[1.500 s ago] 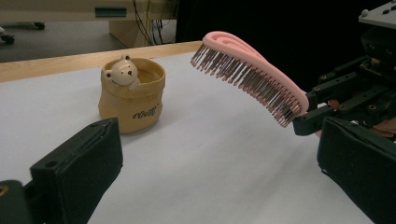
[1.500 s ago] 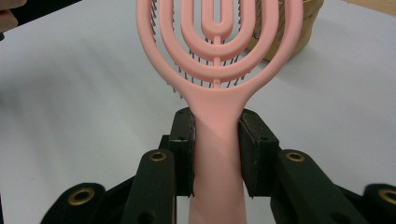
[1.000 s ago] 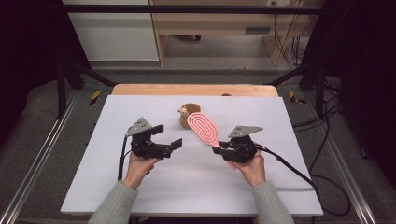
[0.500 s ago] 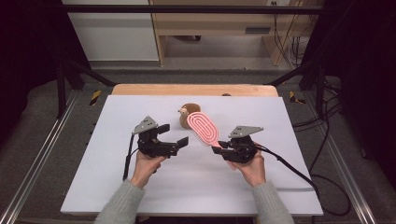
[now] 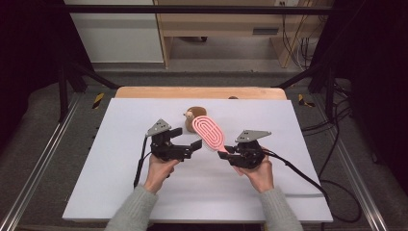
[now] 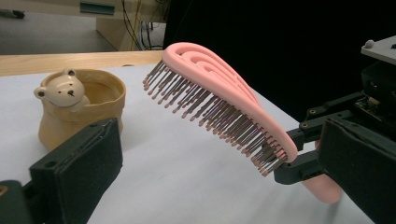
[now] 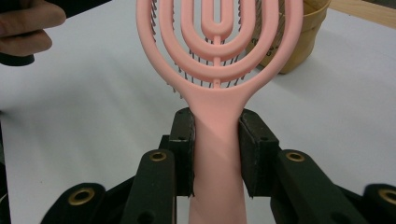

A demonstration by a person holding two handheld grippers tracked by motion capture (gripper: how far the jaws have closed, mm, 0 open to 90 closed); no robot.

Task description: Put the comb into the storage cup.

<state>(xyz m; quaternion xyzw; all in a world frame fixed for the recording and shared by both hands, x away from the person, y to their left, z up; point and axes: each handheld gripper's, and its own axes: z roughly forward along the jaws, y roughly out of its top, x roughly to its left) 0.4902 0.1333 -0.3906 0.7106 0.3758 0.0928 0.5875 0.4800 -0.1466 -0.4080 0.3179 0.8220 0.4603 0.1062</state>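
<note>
The right gripper is clamping the handle of the pink hairbrush, pads pressing both sides of the stem in the right gripper view, brush head lifted off the white table and tilting up toward the bear pot. The left gripper is standing with jaws wide apart and nothing between them, just beside the brush head. Judging the step: brush is being held aloft for a handover or a drop into the pot; next move probably calls for the left jaws closing on the head, or the right one carrying the brush over the pot rim without bristles snagging. The left gripper view is showing the bristles pointing down and the bear figure on the pot's rim, which the high view is not resolving. The right gripper view is showing the brush's looped back and the grip contact, plus fingers of the other hand.
</note>
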